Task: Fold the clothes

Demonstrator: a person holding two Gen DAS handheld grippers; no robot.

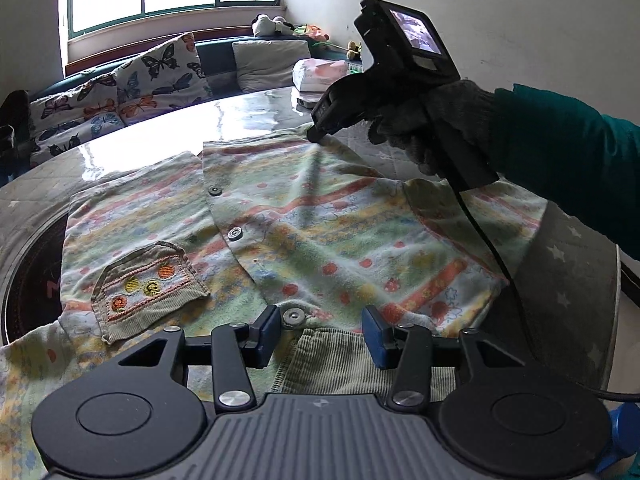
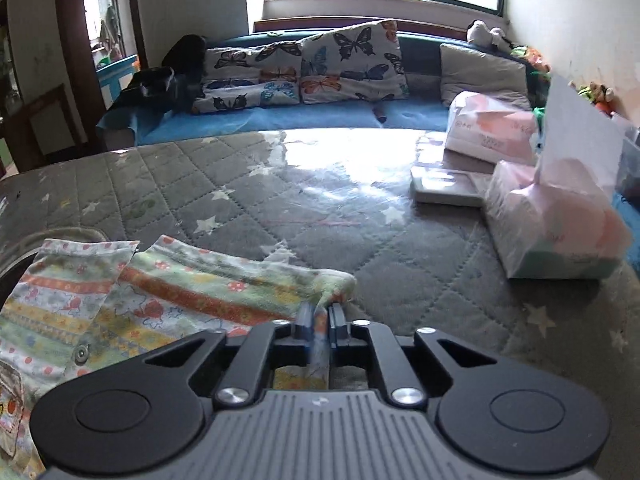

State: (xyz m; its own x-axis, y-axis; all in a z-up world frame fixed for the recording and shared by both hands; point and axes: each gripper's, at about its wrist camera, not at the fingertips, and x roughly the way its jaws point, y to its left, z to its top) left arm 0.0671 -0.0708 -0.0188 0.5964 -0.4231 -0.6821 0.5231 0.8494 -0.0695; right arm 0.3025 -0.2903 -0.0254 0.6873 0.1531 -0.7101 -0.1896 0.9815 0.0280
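Observation:
A child's striped, fruit-print shirt (image 1: 304, 224) with snap buttons and a corduroy pocket (image 1: 146, 286) lies flat on the table. My left gripper (image 1: 320, 330) is open, its blue pads either side of the corduroy collar (image 1: 336, 360) at the shirt's near edge. My right gripper (image 1: 316, 134) is shut on the shirt's far hem corner, pulling up a small ridge. In the right wrist view the gripper (image 2: 320, 320) pinches that corner of the shirt (image 2: 192, 284).
The table (image 2: 320, 208) has a grey quilted star cover under glossy plastic. Tissue packs (image 2: 560, 220) and a flat box (image 2: 448, 188) lie at its far right. A sofa with butterfly cushions (image 2: 304, 72) stands beyond. A dark round inset (image 1: 32, 280) sits left.

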